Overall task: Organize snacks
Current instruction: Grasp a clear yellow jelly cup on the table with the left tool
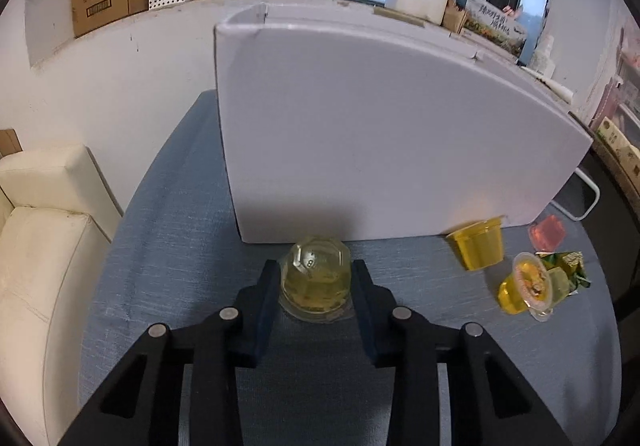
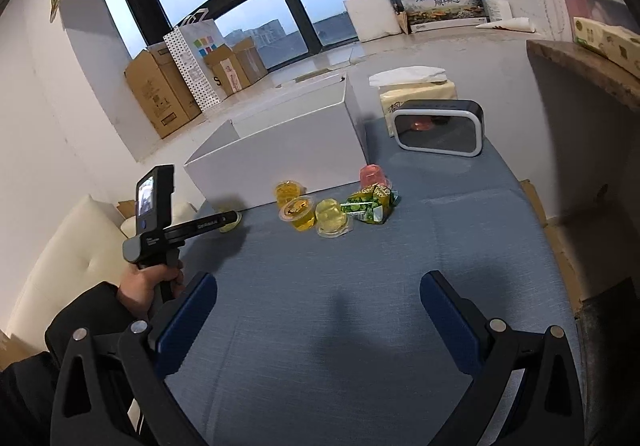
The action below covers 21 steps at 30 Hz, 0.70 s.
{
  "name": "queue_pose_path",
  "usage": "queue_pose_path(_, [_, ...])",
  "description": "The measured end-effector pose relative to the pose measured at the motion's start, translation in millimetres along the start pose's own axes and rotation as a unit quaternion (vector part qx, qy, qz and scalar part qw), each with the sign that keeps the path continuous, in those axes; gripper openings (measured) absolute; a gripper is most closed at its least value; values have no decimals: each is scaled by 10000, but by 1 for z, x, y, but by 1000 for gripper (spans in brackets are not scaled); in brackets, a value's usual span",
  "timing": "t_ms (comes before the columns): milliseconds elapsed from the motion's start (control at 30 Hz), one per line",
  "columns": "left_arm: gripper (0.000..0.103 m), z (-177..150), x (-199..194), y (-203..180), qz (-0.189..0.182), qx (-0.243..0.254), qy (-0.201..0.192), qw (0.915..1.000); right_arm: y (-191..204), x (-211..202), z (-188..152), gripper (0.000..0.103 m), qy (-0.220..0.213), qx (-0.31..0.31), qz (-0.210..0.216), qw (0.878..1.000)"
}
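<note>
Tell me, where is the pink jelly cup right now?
The pink jelly cup sits on the blue tablecloth against the white box's front corner, just behind the green snack packet.

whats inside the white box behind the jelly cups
The white box is open-topped, but both views show only its outer walls and a strip of inner wall; its floor and any contents are hidden. Jelly cups sit outside, on the blue cloth.

"8" on jelly cup base

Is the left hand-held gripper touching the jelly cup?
Touching. The left wrist view shows the left hand-held gripper with both pads pressed against the pale jelly cup.
</note>
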<state>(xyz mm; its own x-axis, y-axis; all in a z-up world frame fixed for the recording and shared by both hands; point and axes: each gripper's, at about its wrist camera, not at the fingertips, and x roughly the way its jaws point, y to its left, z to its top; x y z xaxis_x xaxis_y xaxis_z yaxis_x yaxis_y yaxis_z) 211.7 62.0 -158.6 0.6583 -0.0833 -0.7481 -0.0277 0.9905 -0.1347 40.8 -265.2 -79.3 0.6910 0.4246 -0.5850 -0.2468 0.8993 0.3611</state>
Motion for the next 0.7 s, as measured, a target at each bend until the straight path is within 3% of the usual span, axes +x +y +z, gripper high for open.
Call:
queue_pose_path(200, [39,-8,-21,3,-151,22,-141,9998,-1,3,-1,103,47,25,22,10000])
queue_pose_path(400, [39,-21,-74,-10,-352,272,-510,9977,-2,9,4,103,28,-100,-64,9999])
queue_pose_path(700, [39,-56,-151,-23,-724,397,-848,9930,-17,77,34,103,389,-332,-248,9984])
